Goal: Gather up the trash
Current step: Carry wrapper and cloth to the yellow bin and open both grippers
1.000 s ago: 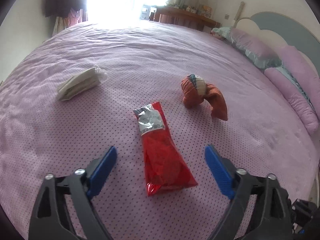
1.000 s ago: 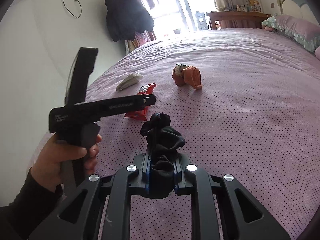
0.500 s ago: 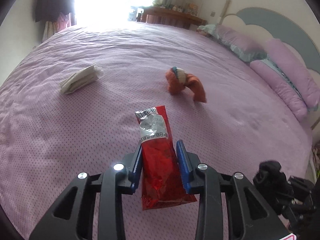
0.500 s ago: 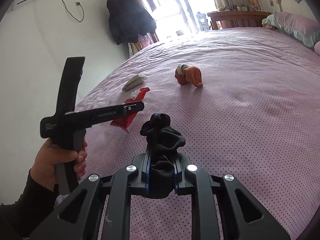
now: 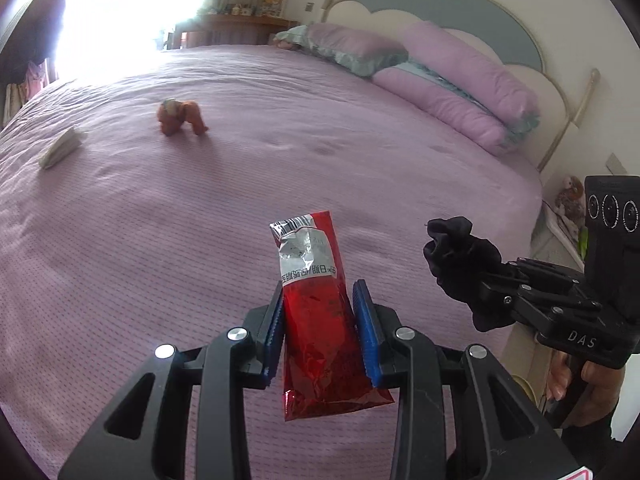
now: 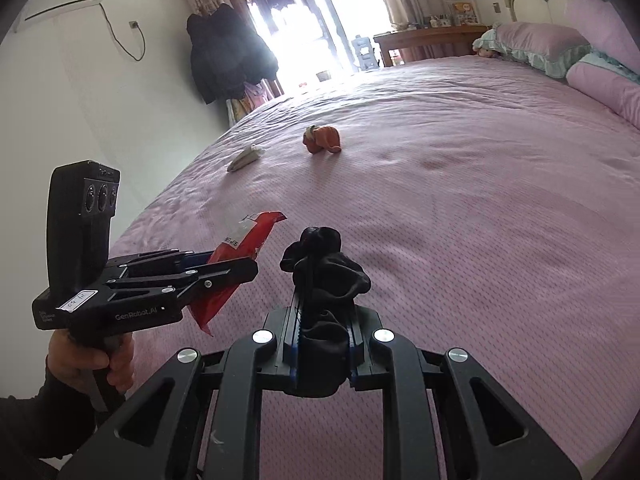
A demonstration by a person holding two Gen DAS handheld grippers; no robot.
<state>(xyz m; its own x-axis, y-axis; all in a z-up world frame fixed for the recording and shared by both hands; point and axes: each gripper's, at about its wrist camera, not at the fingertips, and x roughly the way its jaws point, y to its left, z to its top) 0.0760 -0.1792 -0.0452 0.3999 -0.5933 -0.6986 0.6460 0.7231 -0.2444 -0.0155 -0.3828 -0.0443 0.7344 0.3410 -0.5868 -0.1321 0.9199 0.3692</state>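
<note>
**Holding Trash Above the Purple Bed**

Gripping a red wrapper [image 5: 320,320] tight with the left gripper [image 5: 319,322], blue pads [image 5: 365,328] pressing on both long sides. Showing shiny red foil on the lower part, crinkly and see-through dark in spots. Showing a torn silver top with a barcode and small printed letters. Sticking up past the fingertips and hanging down below them too, lifted off the bed [image 5: 160,240].

Squeezing a black bundle [image 6: 324,280] with the right gripper [image 6: 320,344], closed firmly around it. Looking soft and bunched up, like crumpled cloth, with a knobby lump on top.

Floating side by side, near each other but not touching.

Lying farther off on the dotted purple cover: an orange crumpled thing [image 5: 180,116] with a pale bit on one end, and a flat whitish packet [image 5: 60,148] well to its left. Resting apart from each other.

Leaning against the headboard [image 5: 440,4]: purple pillows [image 5: 460,88].
</note>
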